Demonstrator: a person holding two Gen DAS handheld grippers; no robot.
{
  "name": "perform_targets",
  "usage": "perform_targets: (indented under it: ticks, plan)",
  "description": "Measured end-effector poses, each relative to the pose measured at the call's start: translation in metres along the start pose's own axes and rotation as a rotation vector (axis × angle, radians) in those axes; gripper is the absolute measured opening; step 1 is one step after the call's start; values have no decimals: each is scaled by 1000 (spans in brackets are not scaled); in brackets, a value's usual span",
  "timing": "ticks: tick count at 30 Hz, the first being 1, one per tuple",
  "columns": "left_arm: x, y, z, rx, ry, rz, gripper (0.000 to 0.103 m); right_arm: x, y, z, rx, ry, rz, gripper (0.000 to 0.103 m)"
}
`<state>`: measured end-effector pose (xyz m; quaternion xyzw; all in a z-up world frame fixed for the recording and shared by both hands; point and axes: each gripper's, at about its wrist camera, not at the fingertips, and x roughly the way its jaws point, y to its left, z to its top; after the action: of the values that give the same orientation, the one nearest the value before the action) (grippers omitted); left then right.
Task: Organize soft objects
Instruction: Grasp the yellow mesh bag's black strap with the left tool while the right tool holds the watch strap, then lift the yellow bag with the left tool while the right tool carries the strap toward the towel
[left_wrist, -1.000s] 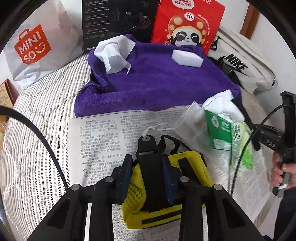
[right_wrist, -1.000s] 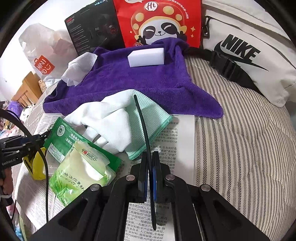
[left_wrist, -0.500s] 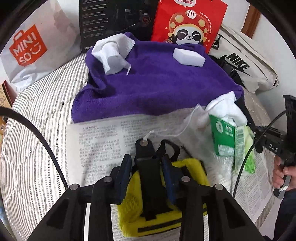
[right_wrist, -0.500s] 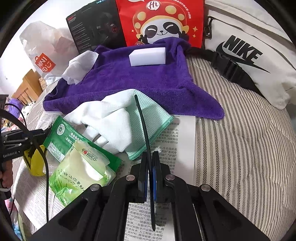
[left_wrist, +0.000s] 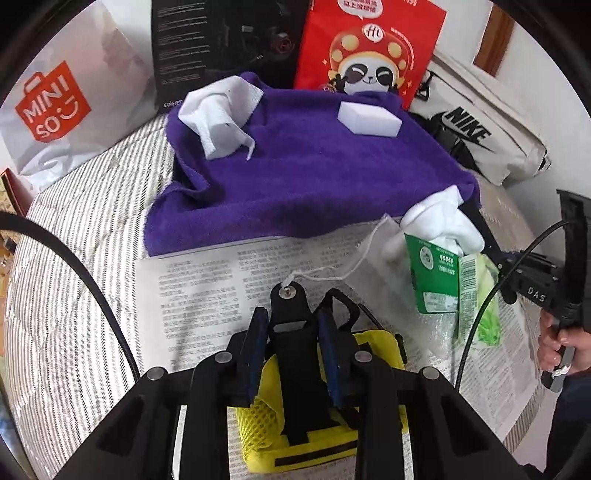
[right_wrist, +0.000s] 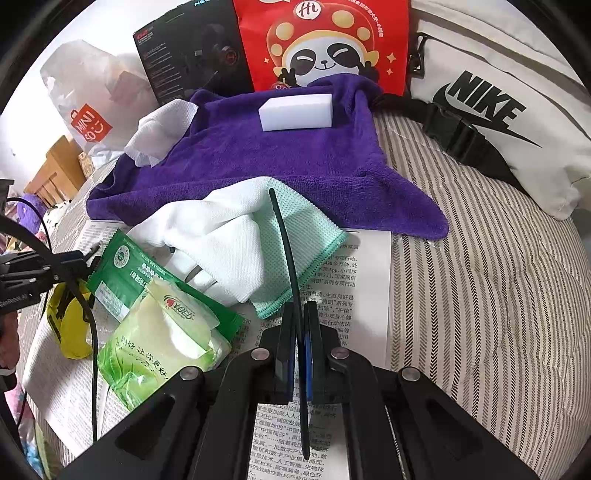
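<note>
Yellow mesh pouch (left_wrist: 317, 435), gripped by its black strap in the left tongs (left_wrist: 291, 343), hangs over the newspaper's (left_wrist: 207, 288) near edge; carry it level to the purple towel (left_wrist: 314, 177). Right tongs (right_wrist: 300, 343) pinch a thin black band (right_wrist: 284, 236).

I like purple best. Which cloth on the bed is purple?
The big towel spread under the white sponge block; the other cloths are white or mint green.
</note>
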<state>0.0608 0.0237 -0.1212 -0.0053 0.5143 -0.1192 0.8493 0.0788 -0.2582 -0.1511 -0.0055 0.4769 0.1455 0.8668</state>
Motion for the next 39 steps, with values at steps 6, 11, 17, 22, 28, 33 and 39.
perform_targets:
  ticks: [6, 11, 17, 22, 28, 33, 39]
  plan:
    - [10, 0, -5, 6, 39, 26, 28, 0, -1, 1, 2, 3, 7, 4]
    - [14, -1, -3, -6, 26, 34, 26, 0, -1, 2, 6, 11, 11, 4]
    - [6, 5, -2, -29, 13, 4, 26, -4, 0, 3, 10, 34, 4, 3]
    - [-11, 12, 4, -45, -18, 2, 26, -21, 0, 5, 3, 20, 12, 3]
    - [-29, 20, 13, -57, -59, 3, 26, -41, -3, 11, 10, -7, 31, 3]
    - [-37, 25, 18, -85, -81, -33, 26, -52, -1, 19, 8, -24, 40, 3]
    - [-45, 31, 23, -123, -118, -73, 26, -58, 5, 23, -11, -31, 46, 3]
